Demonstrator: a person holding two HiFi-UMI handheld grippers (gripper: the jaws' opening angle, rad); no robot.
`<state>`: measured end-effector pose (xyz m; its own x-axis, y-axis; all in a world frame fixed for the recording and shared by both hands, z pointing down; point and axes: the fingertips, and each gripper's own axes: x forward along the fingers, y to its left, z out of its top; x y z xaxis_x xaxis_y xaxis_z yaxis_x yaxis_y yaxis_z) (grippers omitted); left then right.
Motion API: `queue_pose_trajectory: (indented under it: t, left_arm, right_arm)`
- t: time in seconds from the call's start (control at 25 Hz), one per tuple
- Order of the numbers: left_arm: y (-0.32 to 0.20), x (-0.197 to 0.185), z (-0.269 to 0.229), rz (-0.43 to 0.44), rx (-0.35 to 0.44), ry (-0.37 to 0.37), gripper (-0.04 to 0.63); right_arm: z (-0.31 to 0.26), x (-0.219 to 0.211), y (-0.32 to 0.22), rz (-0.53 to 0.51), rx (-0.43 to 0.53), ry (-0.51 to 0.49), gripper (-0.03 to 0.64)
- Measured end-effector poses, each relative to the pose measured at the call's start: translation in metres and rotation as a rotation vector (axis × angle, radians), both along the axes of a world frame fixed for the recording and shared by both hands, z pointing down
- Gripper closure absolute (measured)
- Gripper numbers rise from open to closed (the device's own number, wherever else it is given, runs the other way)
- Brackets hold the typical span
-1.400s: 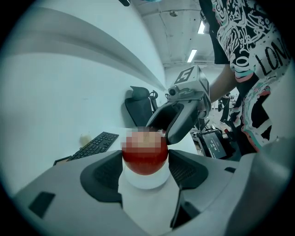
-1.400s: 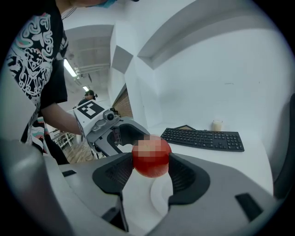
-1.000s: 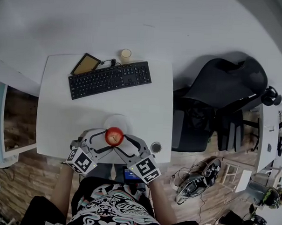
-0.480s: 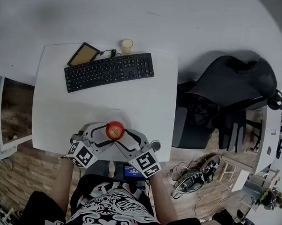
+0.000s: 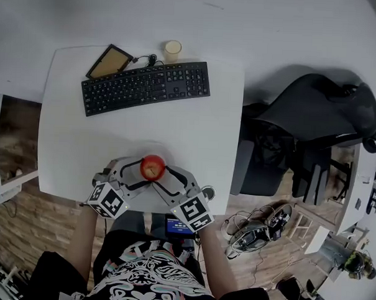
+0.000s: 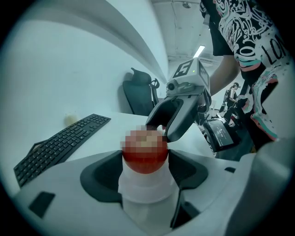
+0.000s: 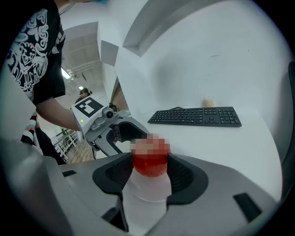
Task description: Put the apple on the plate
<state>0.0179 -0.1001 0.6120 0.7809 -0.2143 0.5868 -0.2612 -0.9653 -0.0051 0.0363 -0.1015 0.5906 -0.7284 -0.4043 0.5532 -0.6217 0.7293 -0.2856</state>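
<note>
Red apple (image 5: 152, 167) clamped from two sides.
Overhead, hangs at table (image 5: 70, 141) edge; up close, gripped at both flanks by left gripper (image 6: 145, 159) and right gripper (image 7: 150, 166) jaws.

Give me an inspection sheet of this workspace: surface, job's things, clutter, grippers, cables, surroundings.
surface: white table.
job's things: red apple near the table's front edge; plate cannot be made out.
clutter: black keyboard, flat framed device, pale cup, small round grey object.
grippers: left gripper and right gripper, both with jaws shut on the apple.
cables: cable by the framed device; cable tangle on the floor.
surroundings: black office chair, wooden floor.
</note>
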Motion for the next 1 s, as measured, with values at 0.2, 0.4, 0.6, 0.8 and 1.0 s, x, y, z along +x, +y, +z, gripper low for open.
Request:
queue_pose_trajectory:
  t: [0.2,0.4,0.6,0.8,1.0]
  left_arm:
    - [-0.002,0.003,0.009,-0.002,-0.019,-0.003,0.295]
    - [-0.003,0.002,0.01,-0.02,-0.033,0.021,0.295]
    - [-0.003,0.003,0.011,-0.023,-0.038,0.031,0.295]
    - [-0.003,0.002,0.011,-0.015,-0.033,0.035,0.295]
    - [-0.001,0.003,0.002,-0.023,-0.033,0.07,0.295]
  right_arm:
    - [0.011,0.004,-0.002,-0.012,-0.026,0.0,0.379]
    - [0.012,0.003,-0.004,-0.013,-0.037,-0.03,0.379]
    - [0.014,0.004,-0.005,-0.001,-0.05,-0.046,0.379]
    - [0.014,0.003,-0.004,-0.001,-0.052,-0.033,0.379]
    - [0.01,0.004,-0.003,0.017,-0.04,-0.032,0.379]
